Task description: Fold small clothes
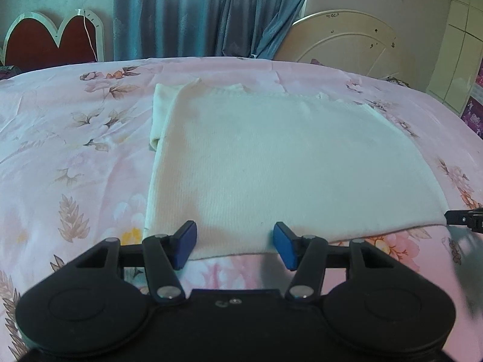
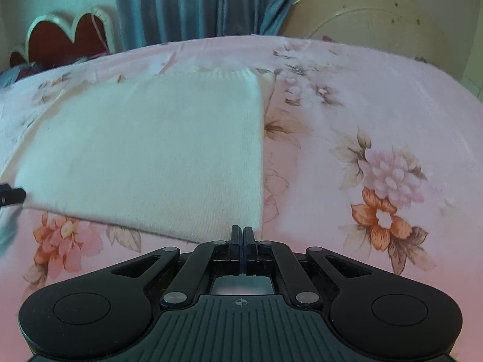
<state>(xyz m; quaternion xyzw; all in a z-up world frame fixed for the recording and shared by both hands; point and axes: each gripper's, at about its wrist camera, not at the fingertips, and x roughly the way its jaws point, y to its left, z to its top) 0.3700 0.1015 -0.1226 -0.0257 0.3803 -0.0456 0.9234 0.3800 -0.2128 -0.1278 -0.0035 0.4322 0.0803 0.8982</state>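
A cream knit sweater lies flat on a pink floral bedsheet, folded into a rough rectangle, with one sleeve tucked along its edge at about 10 o'clock in the left wrist view. Its ribbed hem shows at 12 o'clock in the right wrist view.

The left gripper sits at 6 o'clock of its own view, over the near edge of the sweater. Its blue pads stand apart, released, with the sweater's near edge between them but not pinched.

The right gripper is clenched, its fingers pressed together at the near right corner of the sweater. Whether a bit of the knit is caught between them cannot be told; the tips meet right at the cloth's corner. In the left wrist view its black tip appears at 3 o'clock, beside the sweater's corner.

Behind the bed, blue-grey curtains hang at 12 o'clock, a red heart-shaped headboard stands at 10 o'clock, and a cream round panel at 2 o'clock.
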